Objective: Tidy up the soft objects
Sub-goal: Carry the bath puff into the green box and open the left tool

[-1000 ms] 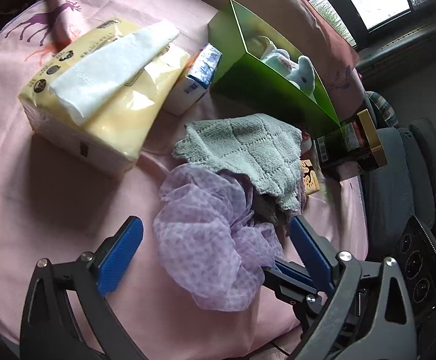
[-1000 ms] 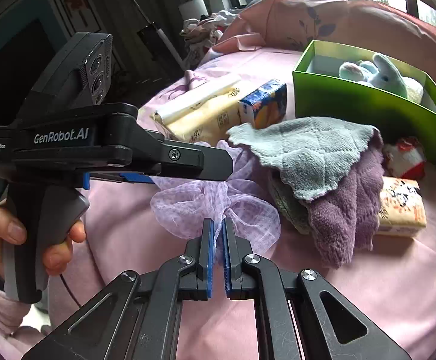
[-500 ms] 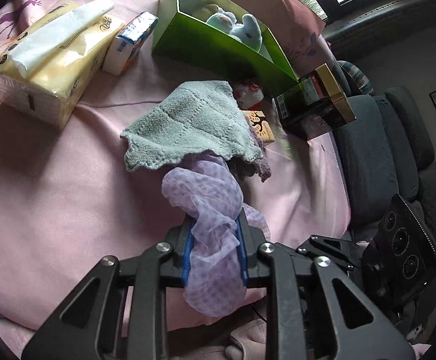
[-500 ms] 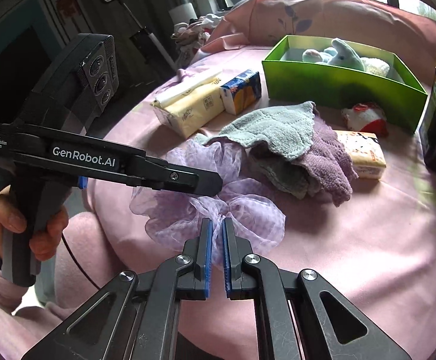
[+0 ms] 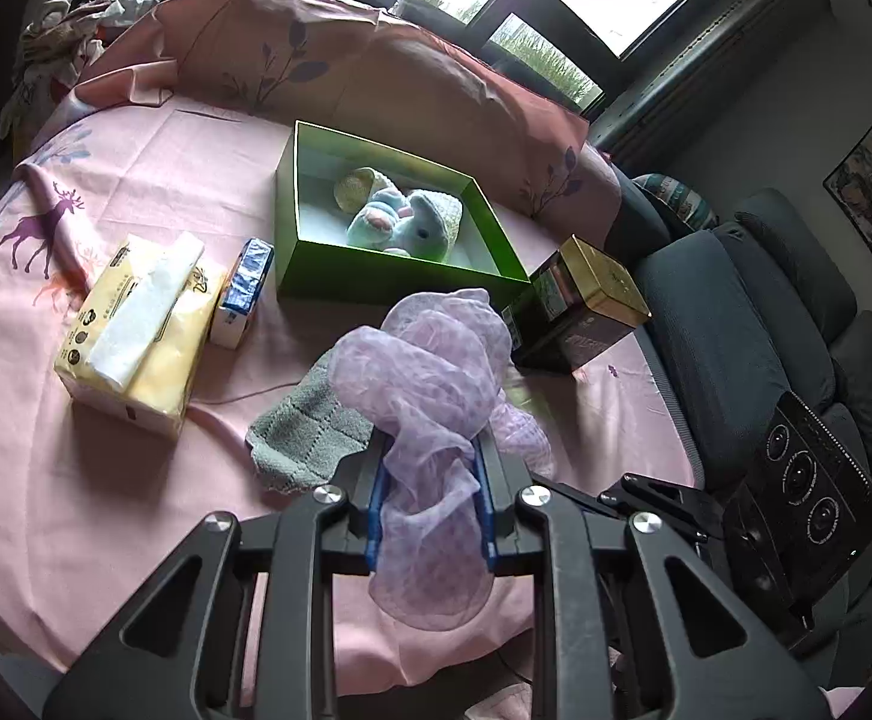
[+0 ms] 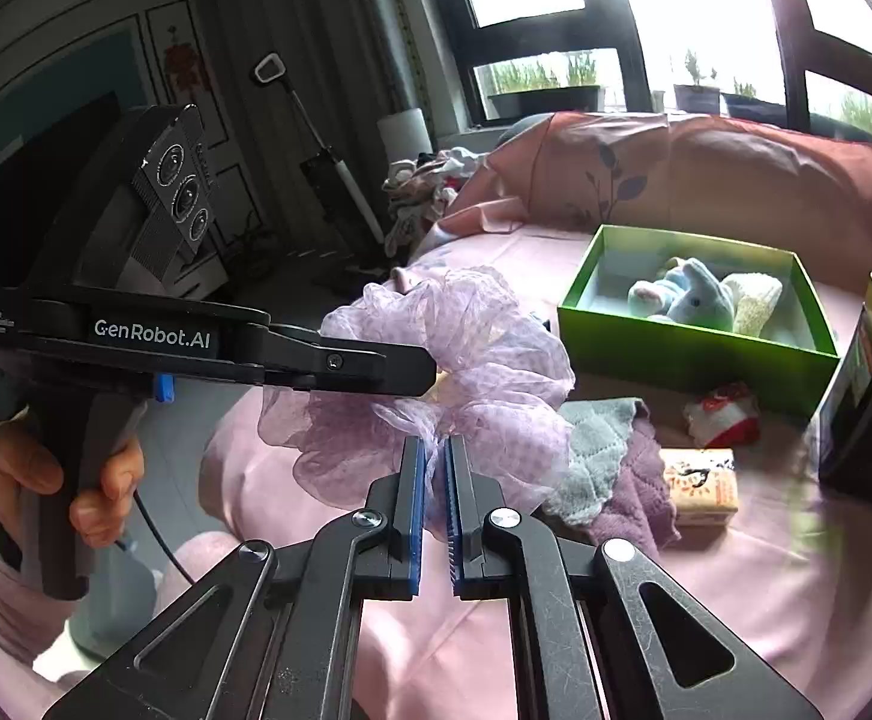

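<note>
A gauzy purple cloth (image 5: 429, 372) hangs above the pink bed, bunched in the air. My left gripper (image 5: 429, 450) is shut on its middle, blue pads pressing both sides. In the right wrist view the same cloth (image 6: 484, 330) spreads around the left gripper (image 6: 423, 369), and my right gripper (image 6: 434, 444) is shut on a thin fold at its lower edge. Behind stands an open green box (image 5: 375, 285) holding a blue plush toy (image 5: 405, 225). A grey towel (image 5: 309, 426) lies under the cloth, over a purple towel (image 6: 634, 498).
A yellow tissue pack (image 5: 135, 330) and a small blue packet (image 5: 243, 288) lie left of the box. A gold-topped dark box (image 5: 586, 312) stands at its right. A snack packet (image 6: 700, 480) and a red-white item (image 6: 724, 414) lie by the towels. A dark sofa (image 5: 766, 330) borders the bed.
The left jaws closed on the purple cloth, which lay on the bed a second ago. Both grippers then rose, lifting the cloth off the towels.
</note>
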Demonstrator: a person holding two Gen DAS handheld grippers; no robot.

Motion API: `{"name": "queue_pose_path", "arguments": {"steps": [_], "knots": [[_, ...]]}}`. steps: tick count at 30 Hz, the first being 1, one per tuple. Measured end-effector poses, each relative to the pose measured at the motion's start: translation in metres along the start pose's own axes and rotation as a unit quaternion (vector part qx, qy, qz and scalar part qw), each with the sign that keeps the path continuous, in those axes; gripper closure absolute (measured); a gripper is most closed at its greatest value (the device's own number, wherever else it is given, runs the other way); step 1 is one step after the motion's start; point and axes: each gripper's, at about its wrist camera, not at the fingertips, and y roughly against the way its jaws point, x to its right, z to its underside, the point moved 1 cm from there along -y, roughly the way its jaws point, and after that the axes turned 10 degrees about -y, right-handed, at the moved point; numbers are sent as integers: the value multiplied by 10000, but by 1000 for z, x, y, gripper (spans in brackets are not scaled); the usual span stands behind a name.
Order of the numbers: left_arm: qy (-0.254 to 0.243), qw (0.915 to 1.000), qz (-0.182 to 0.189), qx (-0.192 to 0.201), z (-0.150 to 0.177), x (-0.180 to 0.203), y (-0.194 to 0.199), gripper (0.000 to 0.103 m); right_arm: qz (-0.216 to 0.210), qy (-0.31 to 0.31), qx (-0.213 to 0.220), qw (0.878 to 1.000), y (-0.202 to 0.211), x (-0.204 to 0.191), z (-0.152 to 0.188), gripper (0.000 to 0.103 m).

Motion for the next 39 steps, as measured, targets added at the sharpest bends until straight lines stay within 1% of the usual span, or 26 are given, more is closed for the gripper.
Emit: {"name": "queue_pose_path", "arguments": {"steps": [4,9,13,17,21,27,29,34,39], "knots": [[-219,9997,-61,68,-26,8,-8,81,229,94,164,9996,1,5,-18,96],[-449,9988,-178,117,-59,16,-24,81,542,123,378,9977,-3,21,-44,96],[-581,9979,-217,178,-83,20,-42,81,757,93,500,9958,-10,39,-62,96],[-606,9976,-261,184,-107,19,-63,81,943,91,580,9938,-19,55,-79,96],[-723,9965,-396,164,-128,19,-86,81,1133,53,649,9914,-32,72,-94,96],[-828,9943,-667,85,-154,9,-124,81,1277,-87,578,9901,-61,98,-111,96],[-793,9941,-745,12,-160,2,-138,81,1331,-102,526,9896,-73,105,-114,96],[-675,9932,-929,-204,-169,-20,-170,81,1463,-174,295,9886,-106,123,-121,96],[-555,9913,-1109,-440,-170,-39,-197,80,1477,-347,26,9884,-134,140,-122,96]]}}
